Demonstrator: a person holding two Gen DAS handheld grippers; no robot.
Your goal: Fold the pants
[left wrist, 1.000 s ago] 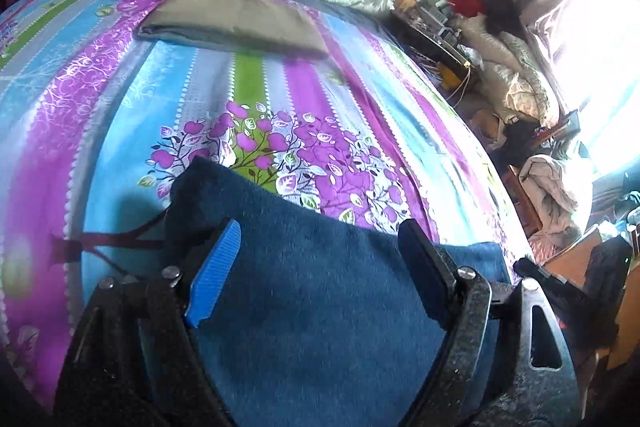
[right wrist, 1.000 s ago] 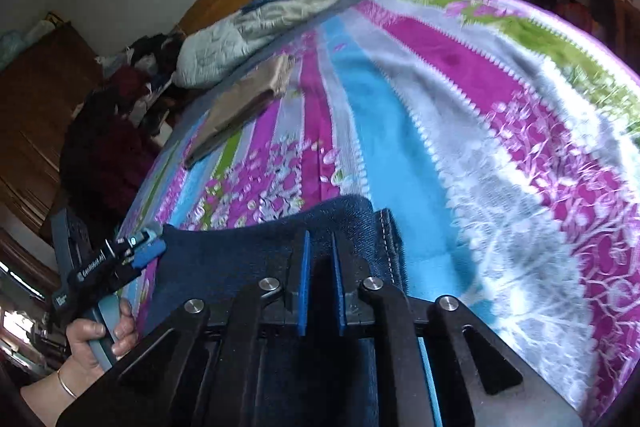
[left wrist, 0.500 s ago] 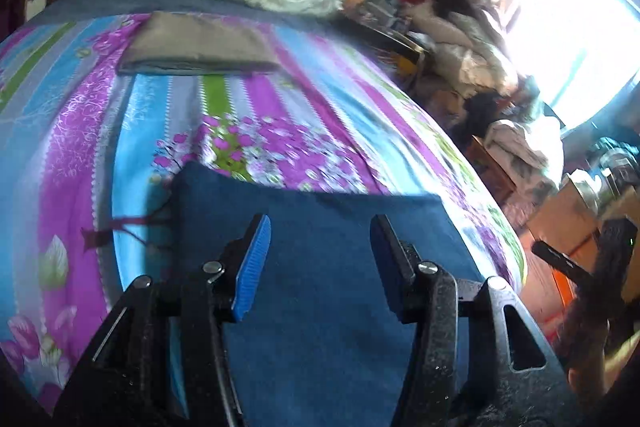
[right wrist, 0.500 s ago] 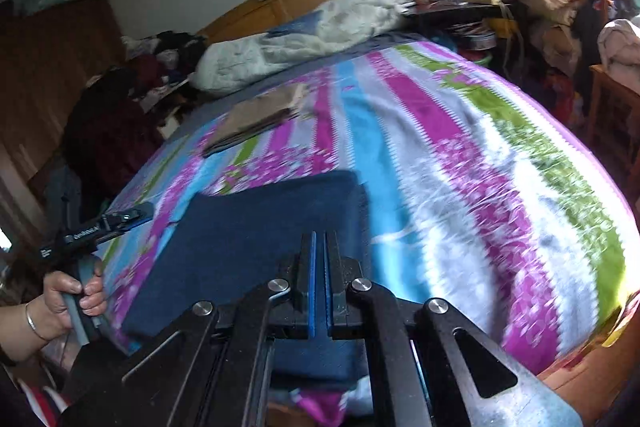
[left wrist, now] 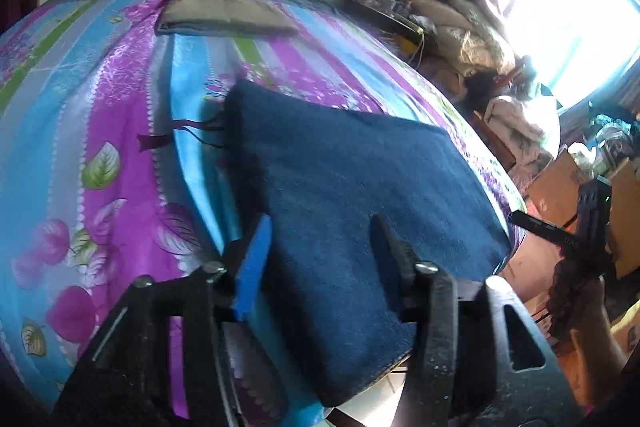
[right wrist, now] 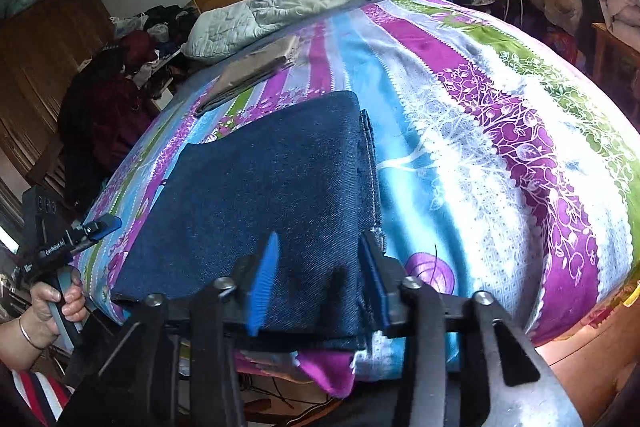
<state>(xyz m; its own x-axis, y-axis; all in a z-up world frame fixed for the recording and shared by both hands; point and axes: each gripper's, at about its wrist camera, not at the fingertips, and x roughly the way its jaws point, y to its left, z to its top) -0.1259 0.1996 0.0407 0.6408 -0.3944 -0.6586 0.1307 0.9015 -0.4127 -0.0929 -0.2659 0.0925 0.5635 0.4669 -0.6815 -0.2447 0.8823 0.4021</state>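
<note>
At the near edge of the striped floral bedspread (right wrist: 472,107): dark blue denim pants (right wrist: 272,195), folded into a flat rectangle, stitched seam along the right side. Likely heavy, soft, non-slip; best gripped at corners or the thick seam edge. Left gripper (left wrist: 320,259): jaws wide, empty, above the cloth. Right gripper (right wrist: 320,275): jaws wide, empty.
</note>
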